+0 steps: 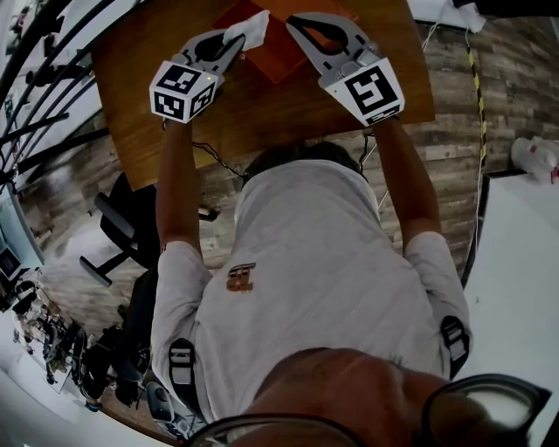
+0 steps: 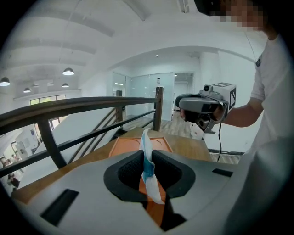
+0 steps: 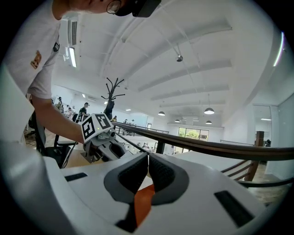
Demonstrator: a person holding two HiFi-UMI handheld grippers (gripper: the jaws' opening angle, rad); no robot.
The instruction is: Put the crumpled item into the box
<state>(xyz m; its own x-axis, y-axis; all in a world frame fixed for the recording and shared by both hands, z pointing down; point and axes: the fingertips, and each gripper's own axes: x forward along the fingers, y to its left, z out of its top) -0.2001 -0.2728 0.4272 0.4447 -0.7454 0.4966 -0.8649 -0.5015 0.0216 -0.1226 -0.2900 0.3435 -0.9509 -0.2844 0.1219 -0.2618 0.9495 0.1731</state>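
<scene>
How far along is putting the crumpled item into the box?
Done: the crumpled item is off the table, pinched in the left claw. In hand: it hangs at the orange box's edge. Left: move it over the box and release. The right claw is shut and empty.

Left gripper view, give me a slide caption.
Left hand-held gripper pinches the crumpled white-and-blue item over the orange box.

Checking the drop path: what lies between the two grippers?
The orange box lies between the left gripper and the right gripper, clearest in the head view. The left gripper pinches the crumpled item.
</scene>
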